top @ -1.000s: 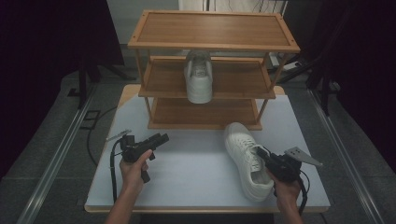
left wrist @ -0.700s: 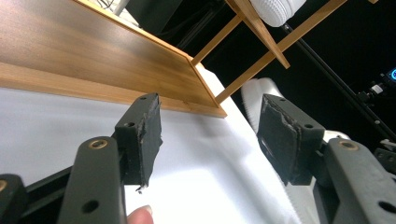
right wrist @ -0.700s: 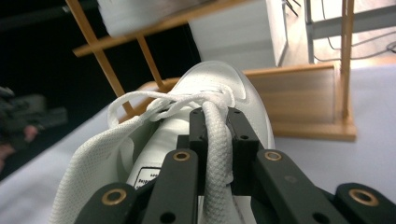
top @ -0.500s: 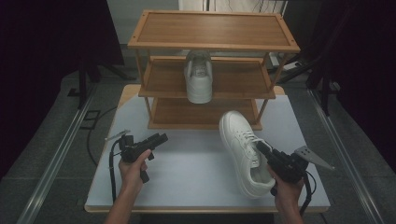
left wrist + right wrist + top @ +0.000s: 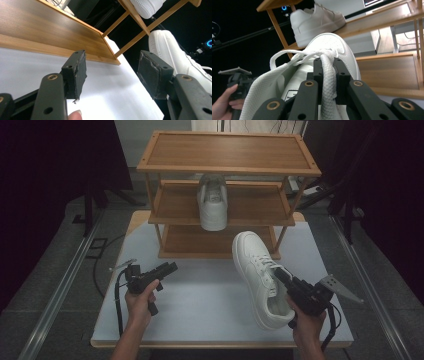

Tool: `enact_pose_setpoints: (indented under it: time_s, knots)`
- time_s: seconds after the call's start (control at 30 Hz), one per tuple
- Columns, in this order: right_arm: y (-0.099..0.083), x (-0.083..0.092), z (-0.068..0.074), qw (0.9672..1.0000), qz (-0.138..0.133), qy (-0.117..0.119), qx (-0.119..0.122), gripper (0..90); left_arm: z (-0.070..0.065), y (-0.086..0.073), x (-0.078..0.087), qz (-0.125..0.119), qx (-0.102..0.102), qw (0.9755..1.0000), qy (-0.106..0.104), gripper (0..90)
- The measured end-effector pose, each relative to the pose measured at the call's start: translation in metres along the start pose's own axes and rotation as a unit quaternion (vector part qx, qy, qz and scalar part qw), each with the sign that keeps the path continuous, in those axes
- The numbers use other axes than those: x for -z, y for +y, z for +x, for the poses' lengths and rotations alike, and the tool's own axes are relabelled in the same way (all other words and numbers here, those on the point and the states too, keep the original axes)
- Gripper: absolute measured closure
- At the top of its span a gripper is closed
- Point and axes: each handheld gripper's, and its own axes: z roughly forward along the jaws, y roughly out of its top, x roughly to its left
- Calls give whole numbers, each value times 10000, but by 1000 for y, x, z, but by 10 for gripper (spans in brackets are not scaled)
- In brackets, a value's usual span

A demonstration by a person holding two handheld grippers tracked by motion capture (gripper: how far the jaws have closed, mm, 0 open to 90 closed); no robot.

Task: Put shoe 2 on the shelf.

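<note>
A dark room surrounds a white table carrying a three-tier wooden shoe rack at its 12 o'clock edge. The white sneaker hangs tilted above the table at about 4 o'clock, toe toward the rack. The right gripper has its jaws nearly closed on the sneaker's tongue and lace. The left gripper rests at 8 o'clock, jaws wide apart and holding nothing. A second white sneaker sits on the middle shelf.

Risk: the grip bears on soft fabric alone, so the sneaker may swing, slip free, or strike a shelf edge or the shelved sneaker during insertion.

A label inside the held sneaker is visible in the right gripper view; its print is too small to read.
</note>
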Motion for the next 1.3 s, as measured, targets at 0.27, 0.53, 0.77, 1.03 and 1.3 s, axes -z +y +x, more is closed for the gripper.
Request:
enact_pose_setpoints:
  time_s: [0.27,0.53,0.77,1.03,1.3]
  knots:
    - [21,3,6,9995,-286,-38,83,834,0,1,1,-13,10,10000,14,392]
    - [42,-7,10,9990,-452,-21,34,834,-1,1,0,-8,-12,10000,-18,393]
    - [57,-19,15,9986,-527,-85,68,834,-1,0,-1,25,-56,10000,-11,393]
    - [80,-46,18,9979,-558,-315,122,835,0,-1,-2,-2,-30,10000,-22,392]
    - [96,-68,20,9975,-505,-465,150,835,1,-1,-2,2,-11,10000,-34,392]
